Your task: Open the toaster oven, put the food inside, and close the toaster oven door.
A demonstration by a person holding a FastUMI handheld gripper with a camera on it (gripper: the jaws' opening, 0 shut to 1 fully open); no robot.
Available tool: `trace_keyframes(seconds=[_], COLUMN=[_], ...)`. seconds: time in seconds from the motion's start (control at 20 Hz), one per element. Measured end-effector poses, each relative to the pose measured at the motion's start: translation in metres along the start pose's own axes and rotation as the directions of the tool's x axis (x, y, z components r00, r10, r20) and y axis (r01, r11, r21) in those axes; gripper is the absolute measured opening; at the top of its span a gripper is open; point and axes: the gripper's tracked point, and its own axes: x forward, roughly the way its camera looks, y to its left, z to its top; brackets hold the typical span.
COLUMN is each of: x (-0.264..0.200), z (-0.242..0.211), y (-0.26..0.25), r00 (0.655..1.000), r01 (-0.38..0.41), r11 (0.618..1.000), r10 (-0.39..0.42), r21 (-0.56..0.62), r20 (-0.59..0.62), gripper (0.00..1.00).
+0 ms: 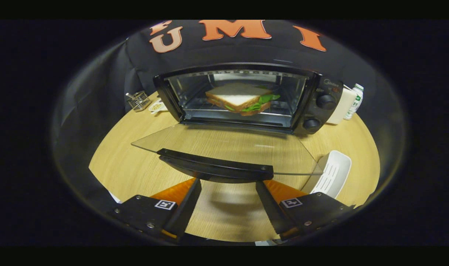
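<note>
The gripper (228, 201) stood wide and empty, its fingers just short of the black handle (215, 166) on the lowered glass door (224, 146). Beyond, the sandwich (239, 98) already sat on the rack inside the toaster oven (246, 98) (which rested on the wooden worktop (128, 166)). Opening and loading looked done; only closing the door remained.

One toaster oven (246, 98), one sandwich (241, 98), two knobs (325, 101), one white tray (331, 173), one bottle (355, 101), one wire rack (138, 100)
</note>
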Motion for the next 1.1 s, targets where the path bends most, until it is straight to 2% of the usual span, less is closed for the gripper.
trace_keyframes(seconds=[0.3,0.75,1.1], x=[-0.004,-0.005,0.006], z=[0.043,0.073,0.124], y=[-0.01,-0.011,-0.018], r00=[0.997,0.995,0.984], r01=[0.019,0.025,0.039], r11=[0.999,0.999,0.998], r10=[-0.021,-0.028,-0.046], r21=[0.03,0.033,0.045], r20=[0.073,0.099,0.174], gripper=[0.87,0.87,0.87])
